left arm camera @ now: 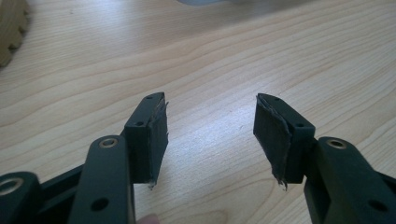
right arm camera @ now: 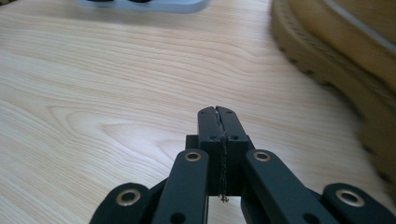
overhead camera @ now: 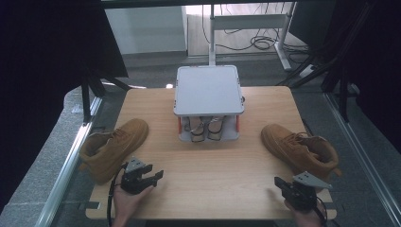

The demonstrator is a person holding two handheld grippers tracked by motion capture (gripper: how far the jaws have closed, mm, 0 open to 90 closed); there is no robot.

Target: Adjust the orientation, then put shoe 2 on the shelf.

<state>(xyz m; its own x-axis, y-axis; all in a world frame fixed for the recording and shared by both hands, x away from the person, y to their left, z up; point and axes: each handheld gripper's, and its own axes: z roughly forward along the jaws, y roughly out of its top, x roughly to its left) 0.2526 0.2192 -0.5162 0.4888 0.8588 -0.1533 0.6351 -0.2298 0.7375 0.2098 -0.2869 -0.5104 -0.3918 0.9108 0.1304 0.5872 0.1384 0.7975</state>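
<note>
Two tan boots sit on the wooden surface (overhead camera: 208, 165), one out at each side, and both grippers hover low near the front edge. Left gripper (overhead camera: 158, 176): its jaws stand apart with nothing but bare wood grain between the pads, and the left boot (overhead camera: 113, 144) lies just beside it on its outer side, toe angled toward the far middle; in the left gripper view a scrap of its ridged sole peeks in at the top left corner (left arm camera: 11, 28). Right gripper (overhead camera: 280, 183): jaws pressed flat together, pad to pad, holding nothing. The right boot (overhead camera: 300, 149) sits close beyond and to the outer side of those shut jaws, toe pointing toward the middle; in the right gripper view its lugged sole (right arm camera: 336, 70) runs down the right side, near the jaw tips but not touching.

Straight ahead of both jaws, between the boots and well apart from either gripper, stands a grey two-level rack (overhead camera: 209, 90) with orange posts; a dark pair of footwear with pale straps rests on its lower shelf (overhead camera: 204, 128). Nothing lies on the open wood between jaws and boots.

Beyond the far edge, a grey floor, the legs of a white desk (overhead camera: 246, 21) and loose cables (overhead camera: 262, 43) show; dark curtains hang at both sides, and metal rails run along the flanks.
</note>
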